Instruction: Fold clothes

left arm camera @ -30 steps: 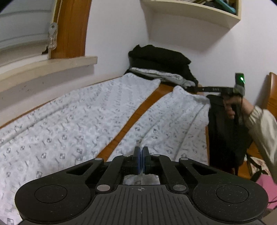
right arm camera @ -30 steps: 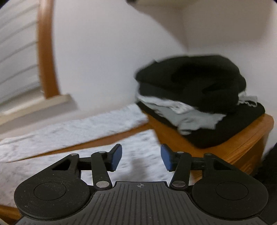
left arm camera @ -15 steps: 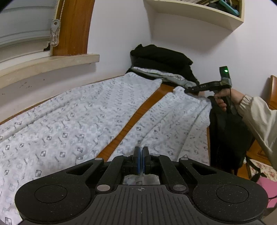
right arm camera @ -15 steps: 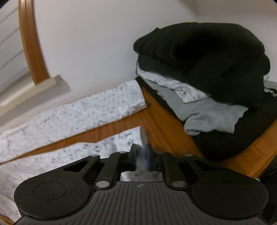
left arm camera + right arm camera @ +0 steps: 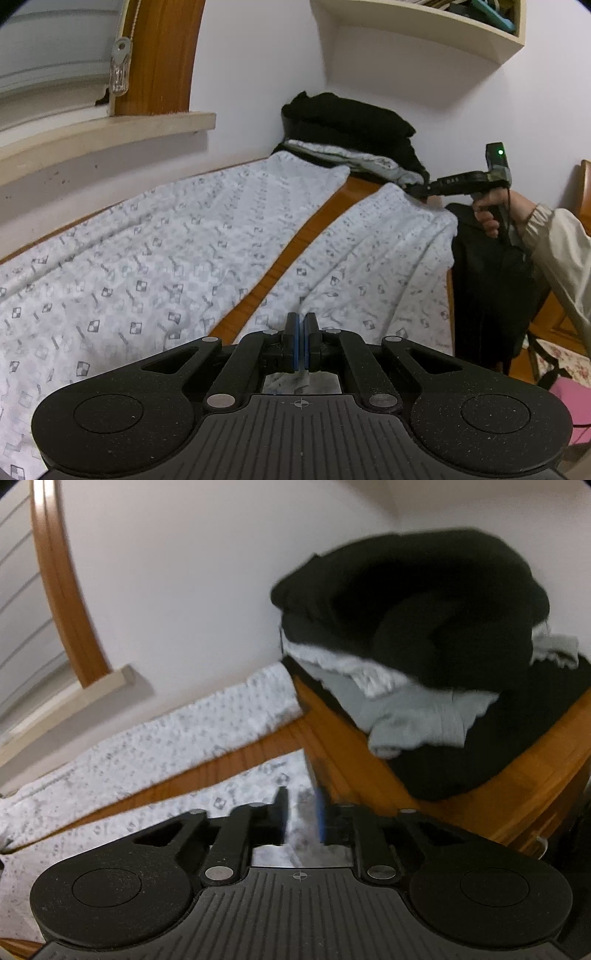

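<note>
Two legs of white grey-patterned cotton trousers (image 5: 207,254) we see spread over wooden table (image 5: 295,240), left gripper (image 5: 300,345) clamped on hem, right gripper (image 5: 301,818) opening around other cuff, heap of black and grey clothes (image 5: 424,638) just beyond, black backpack (image 5: 491,280) beside the table edge.

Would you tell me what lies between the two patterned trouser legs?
A bare strip of wooden table separates the two legs of the patterned trousers, clearest in the left wrist view.

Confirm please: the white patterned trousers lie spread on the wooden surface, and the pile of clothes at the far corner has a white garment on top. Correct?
Not quite. In the right wrist view, the top garment of the pile of clothes is black, not white. The white patterned trousers do lie spread on the wooden surface.
</note>
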A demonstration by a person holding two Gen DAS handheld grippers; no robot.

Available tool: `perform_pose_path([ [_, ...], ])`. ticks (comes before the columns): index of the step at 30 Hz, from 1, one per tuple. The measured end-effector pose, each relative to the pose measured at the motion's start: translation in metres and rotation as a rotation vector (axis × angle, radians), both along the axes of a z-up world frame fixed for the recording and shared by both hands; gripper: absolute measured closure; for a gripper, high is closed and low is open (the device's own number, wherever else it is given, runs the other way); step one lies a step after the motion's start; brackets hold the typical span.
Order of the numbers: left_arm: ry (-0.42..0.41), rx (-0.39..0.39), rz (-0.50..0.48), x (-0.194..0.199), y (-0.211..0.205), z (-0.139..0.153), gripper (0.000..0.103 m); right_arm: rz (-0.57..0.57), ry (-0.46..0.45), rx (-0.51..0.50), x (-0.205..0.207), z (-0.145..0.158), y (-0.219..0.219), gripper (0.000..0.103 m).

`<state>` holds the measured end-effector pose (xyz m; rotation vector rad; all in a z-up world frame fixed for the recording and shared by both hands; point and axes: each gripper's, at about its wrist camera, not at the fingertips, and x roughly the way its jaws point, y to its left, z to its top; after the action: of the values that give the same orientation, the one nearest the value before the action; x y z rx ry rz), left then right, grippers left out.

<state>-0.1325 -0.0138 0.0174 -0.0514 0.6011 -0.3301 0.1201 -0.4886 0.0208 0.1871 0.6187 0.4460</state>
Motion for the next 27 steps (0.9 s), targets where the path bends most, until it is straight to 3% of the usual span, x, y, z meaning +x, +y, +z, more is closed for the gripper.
perform_pose_path([
  [2,0.004,0.0,0.0,0.001,0.001,-0.001,0.1,0.002,0.012,-0.001,0.003,-0.004,0.001,0.079],
  [4,0.006,0.002,-0.004,0.001,0.0,-0.002,0.1,0.007,0.013,-0.012,0.005,-0.006,0.002,0.065],
  [9,0.011,0.003,-0.007,0.002,0.0,-0.003,0.1,0.024,0.005,-0.041,0.01,-0.008,0.007,0.063],
  [10,0.013,0.002,-0.008,0.002,0.0,-0.004,0.1,0.033,-0.002,-0.051,0.01,-0.008,0.009,0.065],
  [11,0.013,0.001,-0.007,0.002,0.0,-0.004,0.1,0.042,-0.006,-0.057,0.01,-0.008,0.01,0.082],
  [12,0.013,0.0,-0.006,0.003,0.0,-0.004,0.1,0.052,-0.008,-0.058,0.01,-0.008,0.01,0.093],
  [18,-0.003,-0.017,-0.01,0.0,0.0,0.0,0.1,0.034,-0.069,-0.006,-0.009,0.017,-0.002,0.096],
  [27,-0.154,-0.107,-0.042,-0.034,-0.004,0.046,0.1,-0.017,-0.233,0.12,-0.073,0.095,-0.049,0.097],
])
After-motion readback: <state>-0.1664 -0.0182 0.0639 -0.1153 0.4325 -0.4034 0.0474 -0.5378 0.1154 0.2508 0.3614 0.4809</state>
